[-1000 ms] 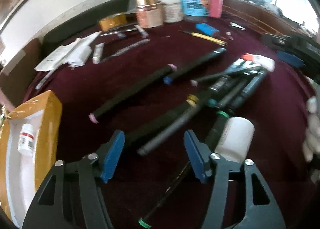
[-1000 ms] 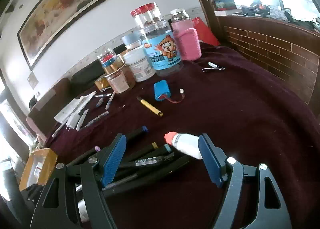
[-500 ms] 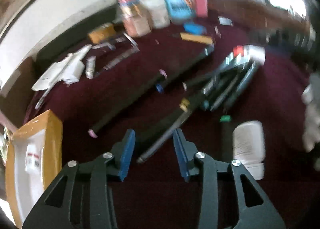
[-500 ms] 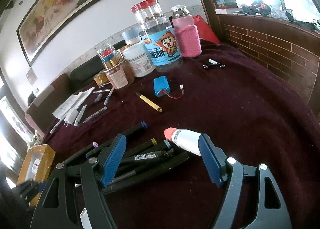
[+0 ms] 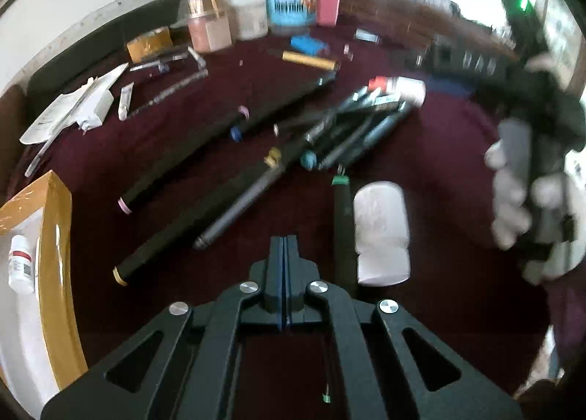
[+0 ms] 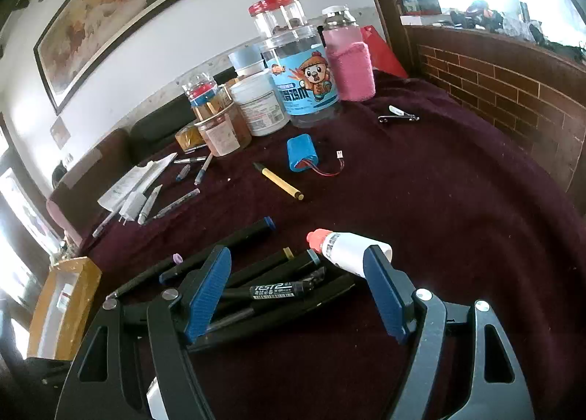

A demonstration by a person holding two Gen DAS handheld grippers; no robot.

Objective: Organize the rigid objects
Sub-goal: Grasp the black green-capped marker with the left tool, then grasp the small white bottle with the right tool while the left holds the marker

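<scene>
Two grippers hang over the maroon table (image 6: 457,200). The left gripper (image 5: 284,255) has just pinched fully closed on nothing; the right gripper (image 6: 298,288) gapes wide above the black pens (image 6: 278,288), gripping nothing.

Black markers (image 5: 234,163) with coloured end caps lie flat and fanned in a loose heap mid-bench. A white bottle (image 5: 381,229) lies on its side near them, and a red-capped white tube (image 6: 348,247) rests at the heap's far right end.
</scene>
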